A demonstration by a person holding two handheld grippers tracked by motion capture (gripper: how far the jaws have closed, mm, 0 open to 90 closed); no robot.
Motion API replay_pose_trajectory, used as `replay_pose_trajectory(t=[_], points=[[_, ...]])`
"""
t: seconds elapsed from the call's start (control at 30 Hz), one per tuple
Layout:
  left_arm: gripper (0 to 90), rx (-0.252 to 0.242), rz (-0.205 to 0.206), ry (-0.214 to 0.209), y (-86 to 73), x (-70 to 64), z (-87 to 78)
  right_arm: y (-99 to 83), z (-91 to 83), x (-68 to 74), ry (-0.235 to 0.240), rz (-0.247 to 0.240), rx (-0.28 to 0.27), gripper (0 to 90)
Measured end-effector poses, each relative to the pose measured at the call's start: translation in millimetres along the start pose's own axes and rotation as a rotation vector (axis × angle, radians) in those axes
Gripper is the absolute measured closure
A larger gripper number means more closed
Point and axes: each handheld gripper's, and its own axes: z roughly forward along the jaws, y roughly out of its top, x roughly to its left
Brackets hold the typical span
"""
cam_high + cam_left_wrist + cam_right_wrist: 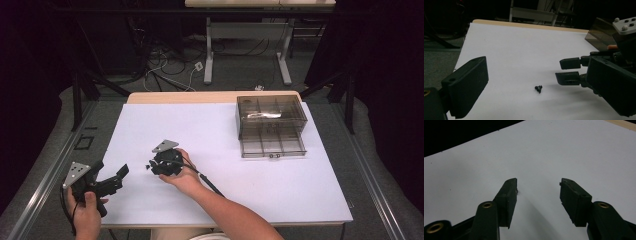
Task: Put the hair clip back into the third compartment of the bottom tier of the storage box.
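A white-topped table (pixel 280 195) with a pale wooden far edge is seen at the centre of the frame, set on grey carpet (pixel 372 165), while white desk legs (pixel 209 60) and tangled cables (pixel 165 70) are shown on the floor at the top, surrounded by darkness at both sides.

No legible text, labels, brand marks, nos. or signs in any view. Paper slip in the clear compartment box (pixel 271 125): too small/blurred to read.
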Motion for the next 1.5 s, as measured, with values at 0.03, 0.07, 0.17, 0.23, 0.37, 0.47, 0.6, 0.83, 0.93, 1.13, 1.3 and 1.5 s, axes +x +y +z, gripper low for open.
replay_pose_trajectory(t=[0.03, 0.07, 0.17, 0.23, 0.37, 0.47, 0.6, 0.83, 0.93, 1.13, 1.3, 1.5], points=[[4.3, 0.000, 0.000, 0.001, -0.1, 0.3, -0.1, -0.3, 1.7, 0.7, 0.004, 0.010, 0.000, 47.9], [4.3, 0.000, -0.002, 0.002, -0.3, 0.6, -0.1, -0.5, 3.9, 0.8, 0.002, 0.010, -0.006, 48.5], [4.4, 0.003, -0.001, 0.003, -0.7, 1.9, 0.1, -0.1, 9.6, 2.1, 0.017, 0.030, 0.009, 50.1], [4.5, 0.007, -0.004, 0.003, -0.9, 2.4, 0.0, -0.5, 14.3, 3.8, 0.032, 0.044, 0.013, 52.0], [4.6, 0.002, -0.003, 0.005, -1.0, 3.8, -0.7, -0.2, 22.4, 9.4, 0.048, 0.036, 0.031, 53.6], [4.7, 0.001, -0.006, 0.007, -1.1, 4.8, -1.3, 0.7, 25.7, 12.8, 0.048, 0.032, 0.031, 54.1], [4.9, 0.001, -0.008, 0.008, -1.3, 5.7, -1.7, 3.0, 31.6, 19.7, 0.050, 0.019, 0.044, 55.1], [5.1, 0.000, -0.010, 0.010, -1.7, 6.6, -2.6, 2.2, 36.5, 21.6, 0.050, 0.031, 0.069, 60.8], [5.2, 0.002, -0.008, 0.011, -1.7, 6.5, -2.3, 0.5, 38.9, 20.9, 0.049, 0.008, 0.073, 63.4], [5.3, 0.008, -0.004, 0.009, -2.0, 5.7, -1.3, -1.4, 40.9, 20.0, 0.045, 0.025, 0.099, 66.6], [5.5, 0.008, -0.009, 0.011, -2.2, 5.9, -1.3, -1.6, 41.1, 20.3, 0.040, 0.021, 0.094, 70.5], [5.6, 0.008, -0.006, 0.011, -2.2, 5.8, -1.6, -1.9, 40.6, 20.4, 0.033, 0.021, 0.097, 78.5]])
